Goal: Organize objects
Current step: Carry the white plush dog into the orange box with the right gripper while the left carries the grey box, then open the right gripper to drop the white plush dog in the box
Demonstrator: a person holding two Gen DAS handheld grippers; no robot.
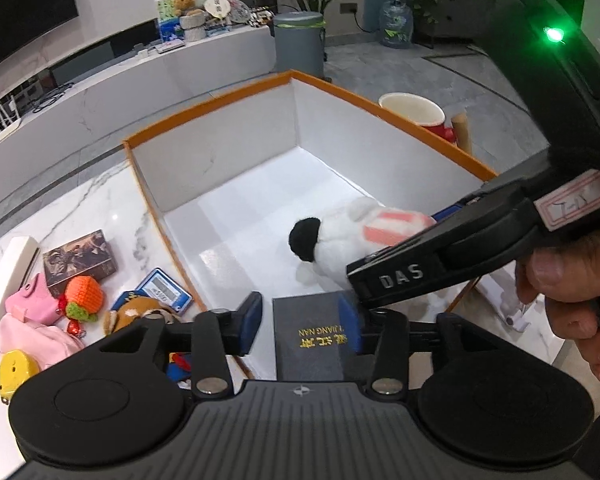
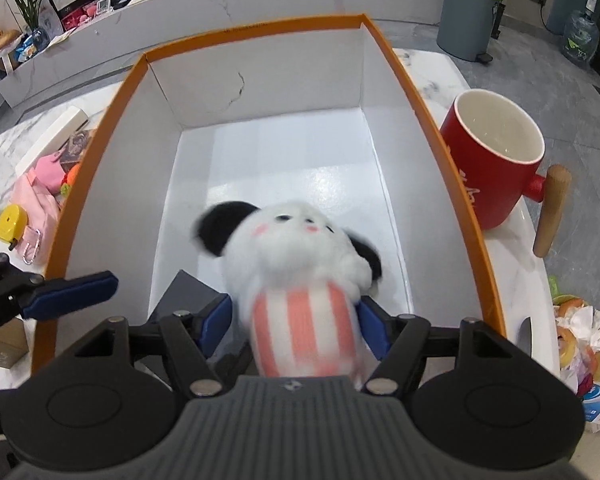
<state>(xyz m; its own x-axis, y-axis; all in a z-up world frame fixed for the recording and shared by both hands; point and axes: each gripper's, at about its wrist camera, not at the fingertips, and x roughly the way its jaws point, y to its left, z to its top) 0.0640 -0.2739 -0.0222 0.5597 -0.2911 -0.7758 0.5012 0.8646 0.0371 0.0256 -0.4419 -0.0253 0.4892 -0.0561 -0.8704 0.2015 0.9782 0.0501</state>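
Observation:
An orange-rimmed box (image 1: 208,108) (image 2: 256,26) with a white inside stands on the marble table. A dark book (image 1: 312,340) with gold lettering lies at its near end, between the blue pads of my left gripper (image 1: 300,316). The left pad stands off the book and the right pad is at its edge, so the jaws are open. A blurred white panda plush (image 2: 296,248) (image 1: 340,236) with a pink-striped body sits in the box between the pads of my right gripper (image 2: 296,320). A small gap shows on its left side. The book's corner (image 2: 188,292) shows beside the plush.
A red mug (image 2: 496,176) with a wooden handle stands right of the box, and a plate of scraps (image 2: 580,332) lies nearer. Left of the box lie a pink pouch (image 1: 32,312), an orange crocheted toy (image 1: 84,292), a dark picture box (image 1: 80,260) and a yellow tape measure (image 1: 16,368).

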